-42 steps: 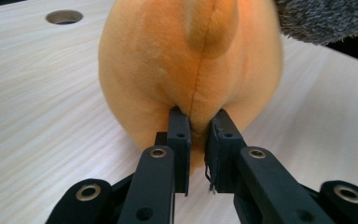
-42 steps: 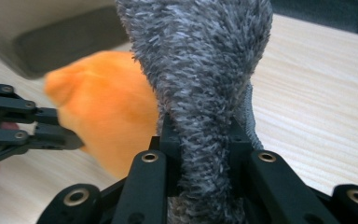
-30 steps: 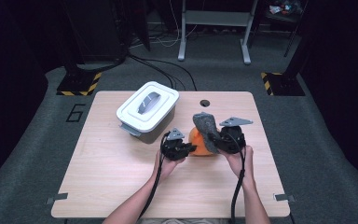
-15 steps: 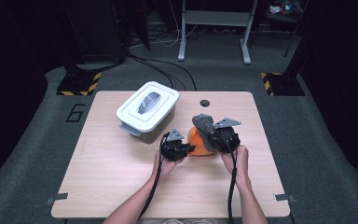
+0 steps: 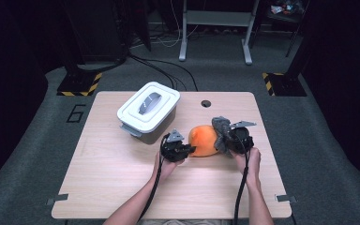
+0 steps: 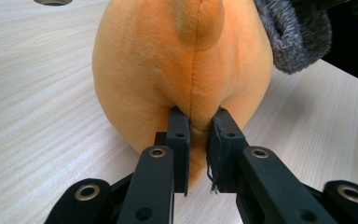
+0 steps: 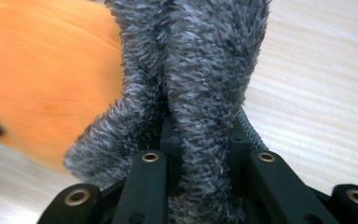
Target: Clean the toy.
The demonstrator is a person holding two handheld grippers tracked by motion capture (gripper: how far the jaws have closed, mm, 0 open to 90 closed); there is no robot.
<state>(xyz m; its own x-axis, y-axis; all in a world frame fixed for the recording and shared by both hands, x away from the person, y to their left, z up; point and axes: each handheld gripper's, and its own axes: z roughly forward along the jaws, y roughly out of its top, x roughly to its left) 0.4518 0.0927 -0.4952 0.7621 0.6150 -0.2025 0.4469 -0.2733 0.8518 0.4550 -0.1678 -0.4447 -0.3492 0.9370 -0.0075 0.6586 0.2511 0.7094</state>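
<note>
So my right gripper (image 5: 228, 137) has dropped down toward the table over the last second, dragging the grey fuzzy part (image 7: 200, 70) with it, while my left gripper (image 5: 183, 150) basically hasn't budged. Both are clamped down tight: the left pinches a fold of the orange plush toy (image 6: 182, 60) right on its seam, and the right is squeezed on that grey shaggy bit. The toy sits mid-table, between my two hands, just right of the white lidded box (image 5: 147, 111). My guess is it's getting stretched or laid flat now, so next is probably repositioning it. Texture-wise the orange is smooth short velour, round and squishy; the grey is long scruffy fur. The wooden table (image 5: 122, 187) is pale laminate.
</note>
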